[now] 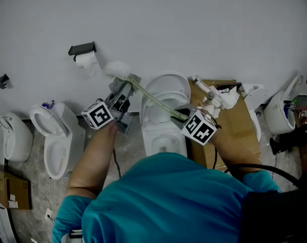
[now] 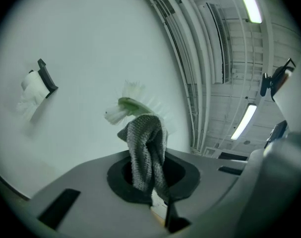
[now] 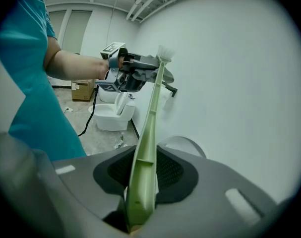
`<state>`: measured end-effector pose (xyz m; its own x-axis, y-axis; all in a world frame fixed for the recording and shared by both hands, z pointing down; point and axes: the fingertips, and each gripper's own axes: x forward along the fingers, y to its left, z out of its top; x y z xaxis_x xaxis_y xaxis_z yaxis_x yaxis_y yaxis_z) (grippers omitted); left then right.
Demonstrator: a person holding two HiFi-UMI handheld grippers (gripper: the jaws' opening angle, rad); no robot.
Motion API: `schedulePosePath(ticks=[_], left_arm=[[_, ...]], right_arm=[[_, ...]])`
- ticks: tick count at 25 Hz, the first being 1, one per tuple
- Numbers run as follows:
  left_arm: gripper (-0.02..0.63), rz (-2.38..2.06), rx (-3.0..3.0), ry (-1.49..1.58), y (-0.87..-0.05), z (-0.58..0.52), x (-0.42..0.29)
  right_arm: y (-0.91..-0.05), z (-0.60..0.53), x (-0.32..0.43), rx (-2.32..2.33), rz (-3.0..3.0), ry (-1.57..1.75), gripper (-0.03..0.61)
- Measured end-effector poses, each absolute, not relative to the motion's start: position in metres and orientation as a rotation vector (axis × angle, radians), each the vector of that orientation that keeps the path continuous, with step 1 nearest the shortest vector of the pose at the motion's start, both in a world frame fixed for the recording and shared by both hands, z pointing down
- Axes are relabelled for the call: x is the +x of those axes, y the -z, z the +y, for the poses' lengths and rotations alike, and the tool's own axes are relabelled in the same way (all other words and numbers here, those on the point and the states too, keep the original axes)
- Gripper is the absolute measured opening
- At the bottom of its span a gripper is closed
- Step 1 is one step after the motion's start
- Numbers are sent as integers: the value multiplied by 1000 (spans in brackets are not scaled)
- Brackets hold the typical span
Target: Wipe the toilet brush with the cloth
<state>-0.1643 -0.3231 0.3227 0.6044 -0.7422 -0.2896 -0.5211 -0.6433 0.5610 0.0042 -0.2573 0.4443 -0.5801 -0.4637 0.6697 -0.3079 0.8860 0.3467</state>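
The toilet brush has a pale green handle point(image 1: 153, 99) and a white bristle head point(image 1: 117, 69). My right gripper point(image 1: 183, 117) is shut on the lower end of the handle point(image 3: 143, 167), and the brush slants up to the left toward the wall. A grey knitted cloth point(image 2: 146, 150) hangs bunched between the jaws of my left gripper point(image 2: 157, 202), which is shut on it. The cloth touches the handle just below the brush head point(image 2: 133, 103). In the right gripper view the left gripper point(image 3: 133, 74) sits at the top of the handle, under the bristles point(image 3: 165, 51).
A white toilet point(image 1: 166, 115) stands below the brush, with two more toilets point(image 1: 54, 135) to the left. A black holder with a paper roll point(image 1: 85, 54) hangs on the wall. Cardboard point(image 1: 234, 120) lies at the right; a cable runs across the floor.
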Motion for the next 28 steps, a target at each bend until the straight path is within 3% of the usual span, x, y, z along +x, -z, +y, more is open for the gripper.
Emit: schedulePosePath(ticks=[8, 21, 28], left_arm=[[21, -1040, 2410, 646, -341, -315, -163], [21, -993, 2919, -358, -360, -283, -30], [21, -894, 2924, -604, -380, -285, -1]], right_arm=[[-439, -270, 4, 610, -2246, 190, 100], [-451, -323, -6, 740, -2033, 355, 100], [-449, -319, -18, 711, -2018, 431, 100]])
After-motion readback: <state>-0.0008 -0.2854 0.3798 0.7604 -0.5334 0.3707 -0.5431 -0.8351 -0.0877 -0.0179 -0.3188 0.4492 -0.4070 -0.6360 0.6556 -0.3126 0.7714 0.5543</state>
